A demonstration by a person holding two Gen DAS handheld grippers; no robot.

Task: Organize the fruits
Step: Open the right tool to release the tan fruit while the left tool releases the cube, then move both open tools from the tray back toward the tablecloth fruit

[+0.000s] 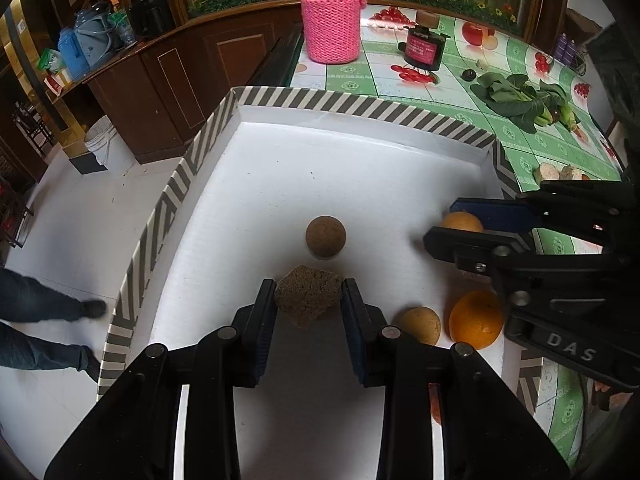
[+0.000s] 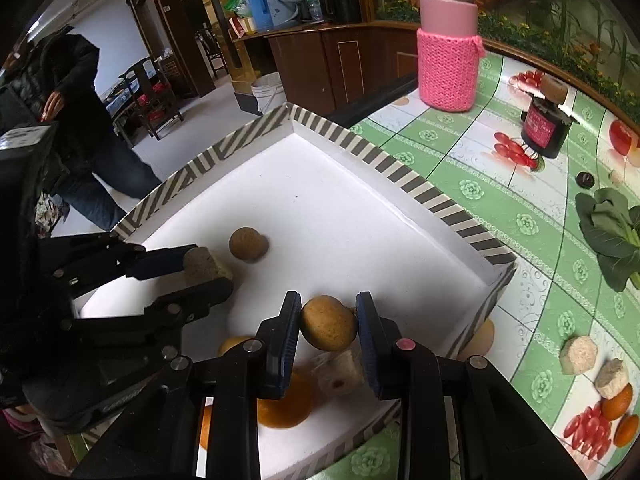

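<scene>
My left tool (image 1: 308, 300) is squeezing a rough brown block (image 1: 307, 294) over the white tray (image 1: 360, 114). My right tool (image 2: 329, 330) grips a round brown fruit (image 2: 329, 329). If I let go too high, the fruit could roll into the orange (image 1: 476, 319).

I see a pink knit-sleeved jar (image 1: 330, 12) and a small dark bottle (image 1: 421, 49) on the green tablecloth (image 2: 520, 224), leafy greens (image 1: 520, 100) nearby.
</scene>
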